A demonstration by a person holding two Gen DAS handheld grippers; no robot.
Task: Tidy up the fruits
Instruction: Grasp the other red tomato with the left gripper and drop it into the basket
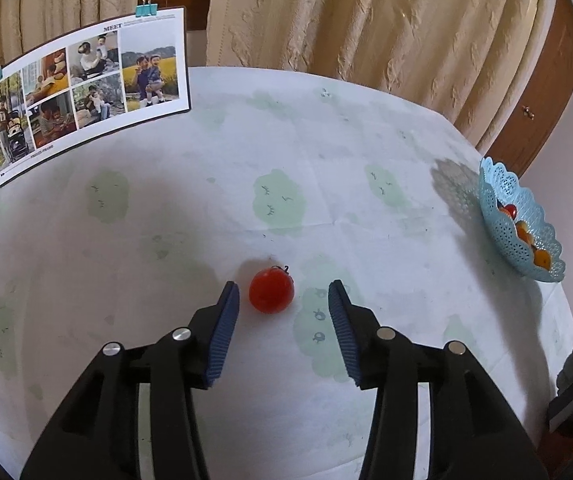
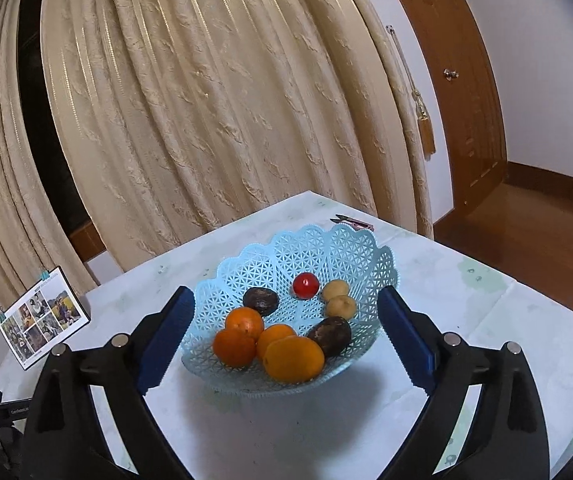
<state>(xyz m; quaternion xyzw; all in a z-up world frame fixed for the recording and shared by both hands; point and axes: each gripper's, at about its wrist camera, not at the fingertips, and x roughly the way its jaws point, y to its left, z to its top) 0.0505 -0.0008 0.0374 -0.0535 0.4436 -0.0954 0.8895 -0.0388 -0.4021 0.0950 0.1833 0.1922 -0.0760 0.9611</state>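
A small red tomato (image 1: 271, 290) lies on the pale patterned tablecloth (image 1: 326, 152). My left gripper (image 1: 284, 284) is open, its blue pads either side of the tomato and not touching it. A light blue lattice basket (image 2: 326, 248) stands on the cloth, also seen at the right edge in the left wrist view as the basket (image 1: 526, 224). It holds several oranges (image 2: 292, 356), two dark round fruits (image 2: 260, 300), two small yellowish fruits (image 2: 340, 306) and a red tomato (image 2: 305, 285). My right gripper (image 2: 286, 290) is wide open just in front of the basket, holding nothing.
A clipped photo sheet (image 1: 86, 92) stands at the table's back left. Small dark snips (image 2: 352, 222) lie at the far edge behind the basket. Cream curtains (image 2: 206, 100) hang behind the table. A wooden door (image 2: 454, 80) and bare floor are to the right.
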